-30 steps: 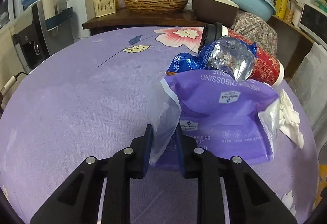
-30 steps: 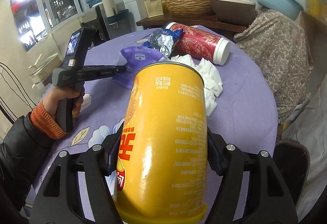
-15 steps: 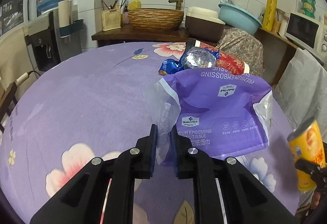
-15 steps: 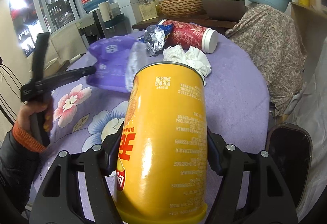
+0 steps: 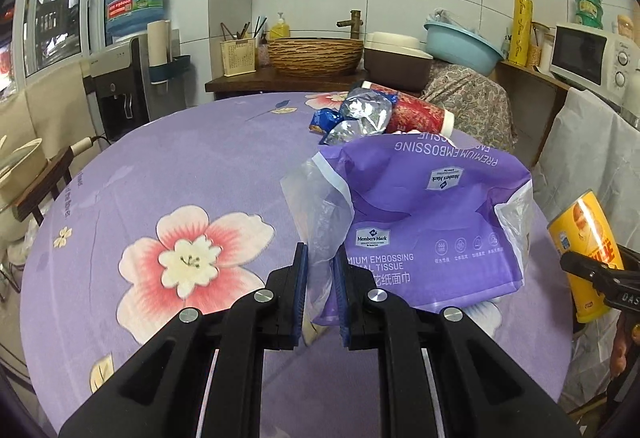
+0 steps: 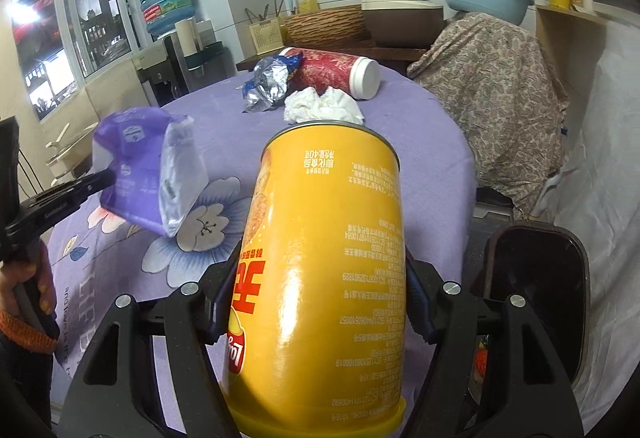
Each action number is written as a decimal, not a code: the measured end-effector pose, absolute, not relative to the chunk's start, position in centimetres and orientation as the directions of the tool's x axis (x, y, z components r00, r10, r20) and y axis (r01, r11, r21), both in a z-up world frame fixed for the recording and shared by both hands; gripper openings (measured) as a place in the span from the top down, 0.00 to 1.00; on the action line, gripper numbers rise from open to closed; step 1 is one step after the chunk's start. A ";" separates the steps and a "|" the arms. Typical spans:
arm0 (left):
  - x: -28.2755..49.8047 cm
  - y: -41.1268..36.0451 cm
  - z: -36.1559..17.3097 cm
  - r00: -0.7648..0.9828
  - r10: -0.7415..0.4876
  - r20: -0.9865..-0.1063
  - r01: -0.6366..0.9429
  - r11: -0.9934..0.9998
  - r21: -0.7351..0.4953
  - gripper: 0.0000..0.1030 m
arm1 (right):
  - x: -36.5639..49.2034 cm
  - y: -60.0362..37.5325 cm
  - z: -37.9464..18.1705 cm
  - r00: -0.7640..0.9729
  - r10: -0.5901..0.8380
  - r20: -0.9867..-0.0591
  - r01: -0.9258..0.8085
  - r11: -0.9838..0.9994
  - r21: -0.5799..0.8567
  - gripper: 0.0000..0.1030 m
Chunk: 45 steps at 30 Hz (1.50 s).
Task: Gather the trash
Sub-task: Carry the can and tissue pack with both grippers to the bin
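My left gripper (image 5: 320, 270) is shut on the clear flap of a purple tissue wrapper (image 5: 424, 214) and holds it above the purple flowered table (image 5: 180, 166). The wrapper also shows in the right wrist view (image 6: 140, 166), hanging from the left gripper. My right gripper (image 6: 320, 298) is shut on a yellow chip can (image 6: 324, 270), held at the table's right edge; the can shows in the left wrist view (image 5: 584, 242). On the far side of the table lie a silver-blue foil bag (image 6: 272, 82), crumpled white tissue (image 6: 324, 104) and a red canister (image 6: 340, 70) on its side.
A black bin (image 6: 536, 298) stands on the floor to the right of the table, below my right gripper. A chair covered in patterned cloth (image 6: 488, 86) stands beyond it. A counter with a woven basin (image 5: 316, 54) and a water dispenser (image 5: 128, 50) stand behind the table.
My left gripper has lifted the purple wrapper up and pulled it back toward the table's near side. My right gripper with the yellow can has drawn back toward the bin.
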State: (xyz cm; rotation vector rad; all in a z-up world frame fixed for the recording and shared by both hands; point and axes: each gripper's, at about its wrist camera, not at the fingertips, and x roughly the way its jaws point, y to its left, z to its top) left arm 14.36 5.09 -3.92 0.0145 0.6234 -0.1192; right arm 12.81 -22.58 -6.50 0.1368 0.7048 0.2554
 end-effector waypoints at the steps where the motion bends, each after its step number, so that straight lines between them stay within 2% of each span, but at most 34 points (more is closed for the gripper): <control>1: 13.9 4.8 -3.9 0.807 -0.107 -0.580 0.117 0.993 -0.021 0.87 | 12.6 -22.9 -6.6 0.733 0.275 -0.622 -0.181 0.960 0.212 0.34; 11: 11.3 -0.1 -2.9 0.813 -0.192 -0.550 0.216 0.976 -0.022 0.87 | 9.8 -27.2 -6.3 0.775 0.212 -0.595 -0.085 0.968 0.234 0.34; 28: 12.5 -16.3 -4.1 0.695 -0.391 -0.603 0.538 0.840 0.076 0.87 | 3.9 -40.5 -6.2 0.805 -0.121 -0.581 0.261 0.951 0.164 0.34; 33: 12.7 -22.2 -4.9 0.645 -0.439 -0.626 0.634 0.765 0.116 0.87 | 2.5 -43.1 -6.3 0.794 -0.181 -0.580 0.326 0.933 0.154 0.34; 45: 14.5 -33.0 -9.4 0.571 -0.406 -0.713 0.728 0.651 0.212 0.87 | -1.1 -47.3 -7.2 0.754 -0.275 -0.596 0.434 0.890 0.139 0.34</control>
